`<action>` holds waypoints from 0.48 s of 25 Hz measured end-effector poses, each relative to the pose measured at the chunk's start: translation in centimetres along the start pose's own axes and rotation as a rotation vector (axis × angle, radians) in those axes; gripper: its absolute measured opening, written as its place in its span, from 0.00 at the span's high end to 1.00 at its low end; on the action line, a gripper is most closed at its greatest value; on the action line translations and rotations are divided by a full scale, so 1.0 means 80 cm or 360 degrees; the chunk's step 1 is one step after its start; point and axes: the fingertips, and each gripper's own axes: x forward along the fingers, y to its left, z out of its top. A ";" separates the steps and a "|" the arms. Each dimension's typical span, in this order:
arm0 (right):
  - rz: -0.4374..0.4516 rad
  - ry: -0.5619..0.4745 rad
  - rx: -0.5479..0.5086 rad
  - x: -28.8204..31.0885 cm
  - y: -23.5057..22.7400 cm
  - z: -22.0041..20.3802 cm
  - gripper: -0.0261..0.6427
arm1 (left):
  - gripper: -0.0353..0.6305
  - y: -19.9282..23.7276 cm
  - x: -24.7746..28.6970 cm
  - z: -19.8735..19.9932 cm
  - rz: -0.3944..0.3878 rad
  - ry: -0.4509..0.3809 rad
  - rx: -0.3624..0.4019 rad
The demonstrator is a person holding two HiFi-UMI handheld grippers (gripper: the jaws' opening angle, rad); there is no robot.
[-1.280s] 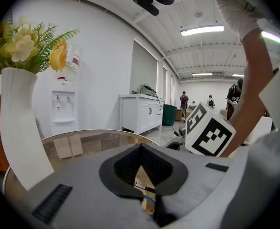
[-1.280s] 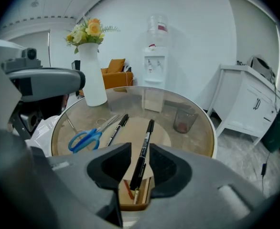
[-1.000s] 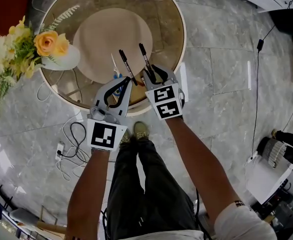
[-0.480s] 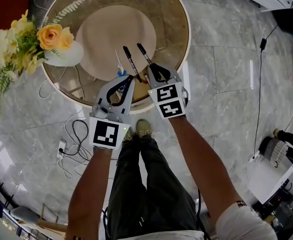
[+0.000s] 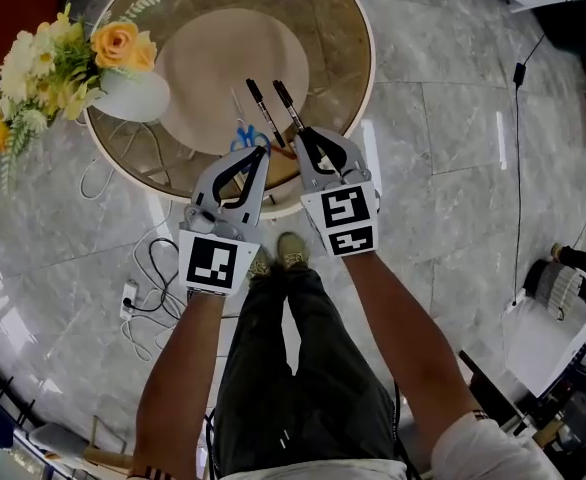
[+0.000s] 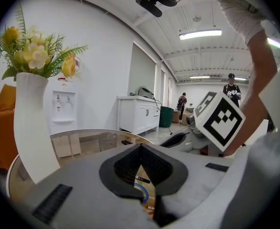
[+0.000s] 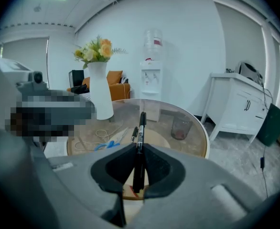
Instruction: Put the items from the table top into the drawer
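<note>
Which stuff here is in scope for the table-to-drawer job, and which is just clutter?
Job:
black marker pen, with the right hand-held gripper jaws just closed on it
second marker pen
blue-handled scissors

Lying about, likely:
vase of flowers
water dispenser
white cabinet

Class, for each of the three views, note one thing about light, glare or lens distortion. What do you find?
Head view: wide lens bows the floor tiles, which carry bright glare streaks. Left gripper view: round dark vignette; ceiling lamp blows out white. Right gripper view: same fisheye rim; the pen is sharp.
</note>
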 end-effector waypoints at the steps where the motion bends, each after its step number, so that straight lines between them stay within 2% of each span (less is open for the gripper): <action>1: -0.0004 -0.0019 0.0006 -0.011 0.007 0.002 0.89 | 0.95 -0.003 -0.005 0.000 -0.0006 -0.0005 0.0004; 12: 0.0027 -0.0105 0.0026 -0.104 0.059 -0.016 0.89 | 0.95 -0.049 -0.059 -0.005 0.0048 -0.0053 -0.0010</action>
